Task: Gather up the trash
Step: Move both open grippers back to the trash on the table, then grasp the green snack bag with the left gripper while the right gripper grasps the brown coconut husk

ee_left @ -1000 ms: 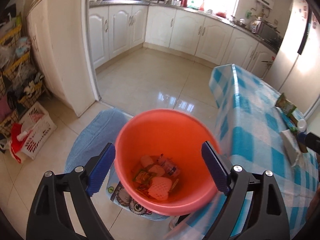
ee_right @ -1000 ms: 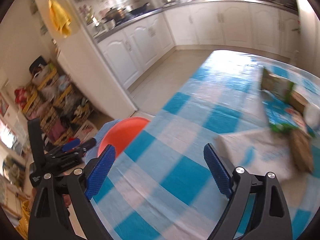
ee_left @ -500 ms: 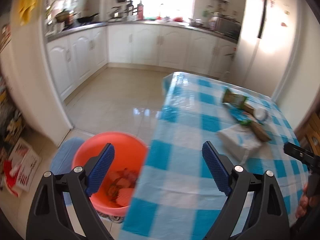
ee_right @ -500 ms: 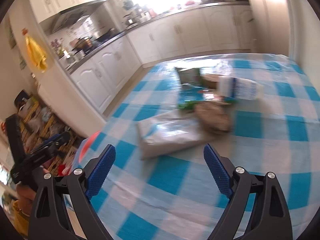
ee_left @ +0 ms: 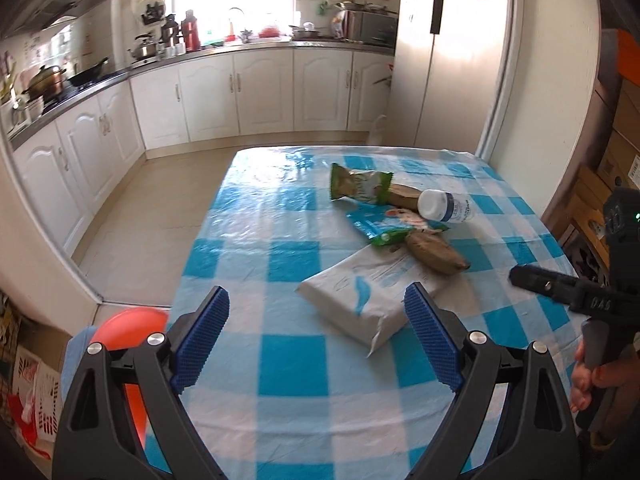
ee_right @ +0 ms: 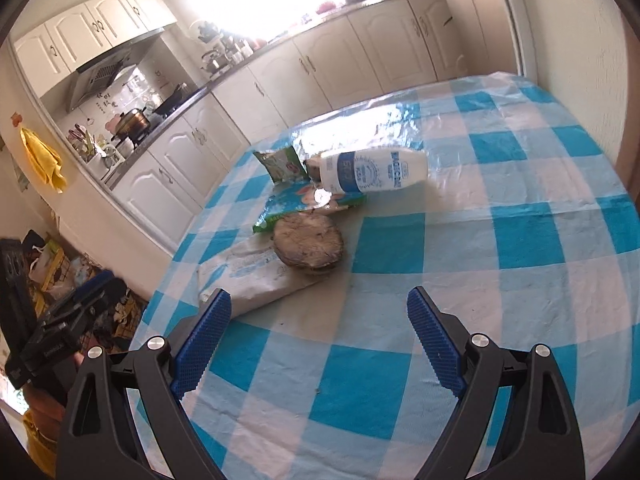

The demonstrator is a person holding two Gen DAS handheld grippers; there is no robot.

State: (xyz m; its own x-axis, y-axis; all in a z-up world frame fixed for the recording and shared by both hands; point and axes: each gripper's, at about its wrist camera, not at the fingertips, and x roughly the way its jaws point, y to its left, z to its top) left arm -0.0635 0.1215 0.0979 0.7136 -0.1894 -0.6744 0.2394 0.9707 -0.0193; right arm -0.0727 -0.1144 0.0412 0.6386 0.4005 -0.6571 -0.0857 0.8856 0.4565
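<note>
Both tongs hang over a bench (ee_left: 292, 376) w/ a blue-and-white check cloth, each angled down at it.

Left tongs (ee_left: 316, 338): jaws wide apart, nothing between the blue pads, no contact w/ anything. In the left wrist view the trash sits from approx 12 to 2 o'clock of the tongs. Nearest is a flat white packet (ee_left: 368, 298), lying just past the right pad. Touching its far corner, at 1 o'clock, is a brown lump (ee_left: 434, 254), prob. old fruit, can't tell. Beyond that lies a blue-green wrapper (ee_left: 380, 224), then a white bottle (ee_left: 446, 208) on its side, cap end toward the camera. Farthest is a green snack bag (ee_left: 358, 188), partly on a second brown piece.

An orange bucket (ee_left: 128, 324) stands on the floor off the bench's left edge, at approx 9 o'clock of the left tongs; mostly hidden by the left arm of the tongs.

Right tongs (ee_right: 318, 340): jaws also wide apart, empty, over bare cloth. In the right wrist view the white packet (ee_right: 248, 276) is at 11 o'clock just past the left pad, brown lump (ee_right: 308, 246) at 12 resting on its edge, wrapper (ee_right: 304, 206) and bottle (ee_right: 372, 172) behind, green bag (ee_right: 282, 164) farthest.

Each wrist view catches the other tongs at its edge: right tongs (ee_left: 552, 286) at 3 o'clock w/ a hand (ee_left: 588, 376) on the grip, left tongs (ee_right: 76, 304) at 9 o'clock.
</note>
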